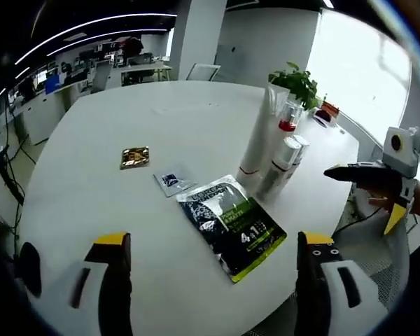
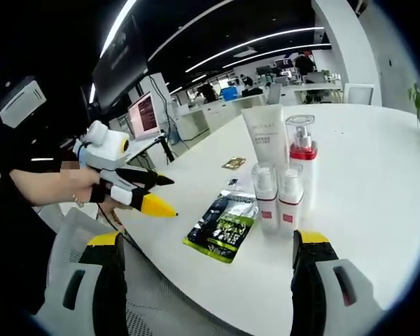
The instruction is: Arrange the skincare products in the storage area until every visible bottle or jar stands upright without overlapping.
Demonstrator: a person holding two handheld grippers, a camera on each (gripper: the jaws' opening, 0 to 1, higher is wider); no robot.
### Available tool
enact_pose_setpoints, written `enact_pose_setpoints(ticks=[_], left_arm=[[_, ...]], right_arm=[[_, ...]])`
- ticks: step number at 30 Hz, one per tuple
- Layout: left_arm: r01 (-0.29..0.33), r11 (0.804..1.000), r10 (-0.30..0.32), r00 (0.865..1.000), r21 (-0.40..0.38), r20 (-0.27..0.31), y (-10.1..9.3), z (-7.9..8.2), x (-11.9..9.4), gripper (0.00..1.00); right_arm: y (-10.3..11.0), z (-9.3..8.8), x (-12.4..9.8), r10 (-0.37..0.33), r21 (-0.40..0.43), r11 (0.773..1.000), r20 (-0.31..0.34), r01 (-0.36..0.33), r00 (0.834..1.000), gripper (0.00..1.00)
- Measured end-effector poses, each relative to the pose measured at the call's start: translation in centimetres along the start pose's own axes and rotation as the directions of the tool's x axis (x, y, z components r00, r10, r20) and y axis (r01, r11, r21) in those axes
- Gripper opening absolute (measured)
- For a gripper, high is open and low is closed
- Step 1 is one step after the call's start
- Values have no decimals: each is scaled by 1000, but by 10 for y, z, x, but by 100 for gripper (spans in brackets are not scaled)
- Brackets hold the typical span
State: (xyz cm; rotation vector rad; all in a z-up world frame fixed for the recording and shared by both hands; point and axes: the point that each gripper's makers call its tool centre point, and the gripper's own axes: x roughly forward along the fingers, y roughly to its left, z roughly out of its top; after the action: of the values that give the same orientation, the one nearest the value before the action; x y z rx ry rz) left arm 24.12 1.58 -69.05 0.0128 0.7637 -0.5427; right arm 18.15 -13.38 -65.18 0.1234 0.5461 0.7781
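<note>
Several skincare products stand upright in a tight group on the white table: a tall white tube, a clear pump bottle with a red band, and two small red-banded bottles. A black and green sachet lies flat in front of them. My left gripper is open, held off the table's edge, empty. My right gripper is open too, beside the table, holding nothing.
A small dark sachet and a gold sachet lie flat further in on the table. A potted plant stands behind the bottles. A mesh chair sits below the table's edge. Office desks fill the background.
</note>
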Motion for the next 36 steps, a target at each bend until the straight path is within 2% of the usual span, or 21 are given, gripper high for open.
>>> enact_pose_setpoints(ticks=[10,15,19,22,27,30,36], left_arm=[[-26,999,25,999,-20,-37,11,16,25,90],[-34,999,33,998,-22,-50,12,20,38,88],[-46,999,45,997,-26,-64,17,25,56,87],[-59,998,56,996,-35,-76,17,25,59,86],[-95,994,91,992,-47,-82,24,30,76,85],[-144,989,139,985,-38,-106,33,27,82,87],[-191,979,184,978,-66,-102,46,29,94,87]], right_arm=[[-2,-2,1,-6,9,1000,-7,6,1000,100],[-4,-1,0,-14,23,1000,-3,14,1000,100],[-7,-1,0,-24,31,999,-2,24,1000,100],[-8,-2,0,-29,35,999,-5,29,1000,100],[-9,-2,0,-35,42,999,-8,35,999,100],[-10,-2,-1,-39,47,998,-7,39,999,100],[-12,-3,0,-47,52,997,-12,48,999,100]])
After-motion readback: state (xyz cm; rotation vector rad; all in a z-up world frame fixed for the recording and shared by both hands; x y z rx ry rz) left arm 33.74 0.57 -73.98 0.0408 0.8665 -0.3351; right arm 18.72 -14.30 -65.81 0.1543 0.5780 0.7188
